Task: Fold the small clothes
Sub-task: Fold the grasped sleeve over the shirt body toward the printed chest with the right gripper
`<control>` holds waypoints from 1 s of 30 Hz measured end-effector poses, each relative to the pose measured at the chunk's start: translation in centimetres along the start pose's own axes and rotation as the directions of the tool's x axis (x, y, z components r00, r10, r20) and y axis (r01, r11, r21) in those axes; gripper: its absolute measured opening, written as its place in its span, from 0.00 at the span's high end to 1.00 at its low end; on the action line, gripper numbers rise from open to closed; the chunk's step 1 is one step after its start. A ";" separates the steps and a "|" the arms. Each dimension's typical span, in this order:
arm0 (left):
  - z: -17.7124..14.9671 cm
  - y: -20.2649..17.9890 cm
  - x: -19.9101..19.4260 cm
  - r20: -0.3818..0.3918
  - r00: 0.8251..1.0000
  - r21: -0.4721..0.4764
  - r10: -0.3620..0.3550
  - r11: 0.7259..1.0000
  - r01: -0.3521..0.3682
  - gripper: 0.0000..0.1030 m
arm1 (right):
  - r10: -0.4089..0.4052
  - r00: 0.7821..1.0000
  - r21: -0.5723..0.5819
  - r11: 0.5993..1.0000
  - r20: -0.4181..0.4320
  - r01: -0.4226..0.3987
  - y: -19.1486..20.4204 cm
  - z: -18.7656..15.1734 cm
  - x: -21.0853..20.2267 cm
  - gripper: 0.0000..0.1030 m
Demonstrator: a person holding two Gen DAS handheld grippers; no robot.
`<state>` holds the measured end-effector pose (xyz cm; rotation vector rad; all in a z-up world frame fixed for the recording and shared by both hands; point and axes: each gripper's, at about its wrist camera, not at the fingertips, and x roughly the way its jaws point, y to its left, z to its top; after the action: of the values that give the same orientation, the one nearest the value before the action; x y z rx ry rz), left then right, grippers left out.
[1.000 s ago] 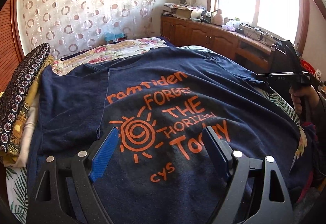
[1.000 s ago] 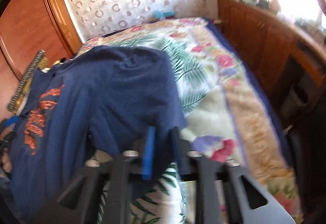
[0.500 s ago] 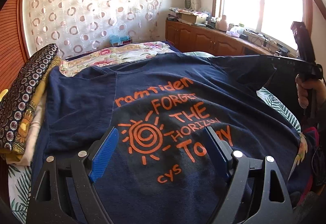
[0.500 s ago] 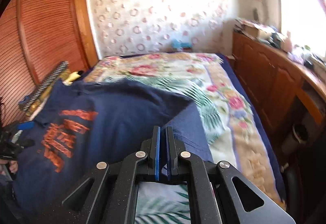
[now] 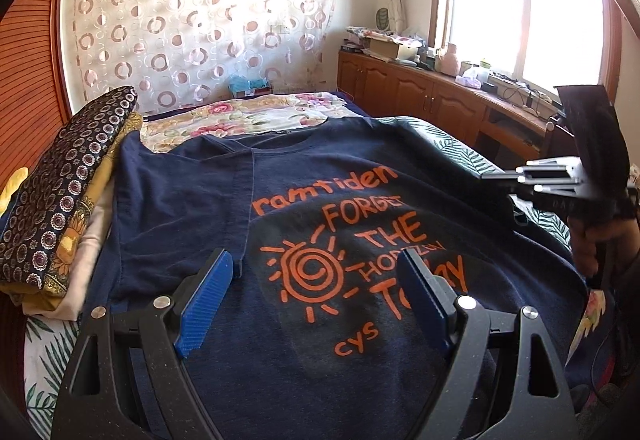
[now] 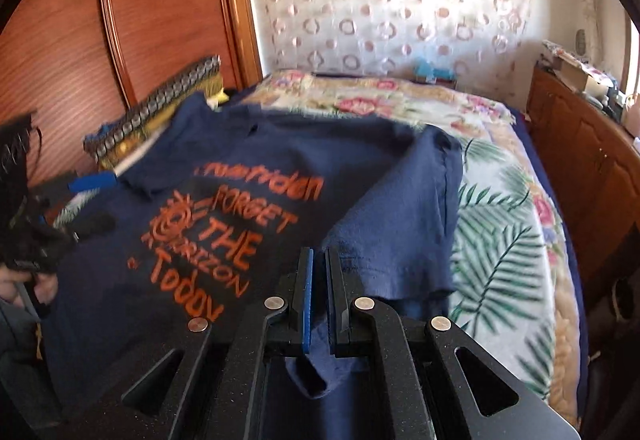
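Observation:
A navy T-shirt (image 5: pixel 320 200) with orange print lies face up on the bed, neck toward the far end. My left gripper (image 5: pixel 314 258) hovers open just above its lower chest, blue pads either side of the sun print, nothing between them. At the shirt's right edge a hand holds my right gripper (image 5: pixel 486 176). In the right wrist view that gripper (image 6: pixel 319 254) is shut on the T-shirt's (image 6: pixel 240 168) side edge. Navy cloth hangs below the pads, and the lifted sleeve (image 6: pixel 420 200) drapes beyond. The left gripper (image 6: pixel 94 204) shows at the far left.
A stack of folded clothes (image 5: pixel 60 200) topped by a dark patterned piece sits left of the shirt, against the wooden wardrobe (image 6: pixel 140 20). The floral bedspread (image 6: pixel 500 232) lies bare to the right. Cluttered wooden cabinets (image 5: pixel 420 92) run under the window.
My right gripper has swept left, carrying the shirt's right edge off the bedspread and in over the shirt, and has rolled. The left gripper has stayed open over the print.

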<state>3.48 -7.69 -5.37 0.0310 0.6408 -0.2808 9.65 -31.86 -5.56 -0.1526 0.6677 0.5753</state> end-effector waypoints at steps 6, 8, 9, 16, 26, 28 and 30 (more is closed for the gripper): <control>0.0 0.2 0.0 0.004 1.000 -0.006 0.002 1.000 -0.002 0.18 | -0.018 0.999 0.016 1.000 0.048 0.017 -1.0 0.6 -1.5 0.60; 0.1 0.3 -0.1 0.006 1.000 -0.006 0.002 1.000 -0.002 0.18 | -0.043 0.998 0.040 0.998 0.049 0.041 -1.7 0.4 -2.0 0.59; 0.1 0.3 0.0 0.006 1.000 -0.007 0.002 1.000 -0.002 0.18 | -0.062 0.997 0.049 0.997 0.044 0.059 -2.3 0.4 -2.0 0.59; 0.0 0.2 0.1 0.003 1.000 -0.006 0.001 1.000 -0.001 0.18 | -0.126 0.990 0.136 0.982 -0.057 0.132 -5.7 -0.4 0.8 0.59; 0.0 0.2 0.2 -0.001 1.000 -0.009 0.003 1.000 -0.003 0.18 | -0.100 0.991 0.165 0.980 -0.092 0.114 -5.8 1.0 2.4 0.94; 0.0 0.2 0.2 0.000 1.000 -0.008 0.005 1.000 -0.005 0.18 | -0.085 0.993 0.146 0.985 -0.076 0.095 -5.5 1.2 2.1 0.96; -0.1 0.3 0.2 0.001 1.000 -0.010 0.004 1.000 -0.004 0.18 | -0.071 0.996 0.128 0.989 -0.058 0.078 -5.0 1.6 2.0 0.97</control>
<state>3.65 -7.42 -5.57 0.0224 0.6413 -0.2735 14.53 -34.62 -5.74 -0.0708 0.7466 0.4558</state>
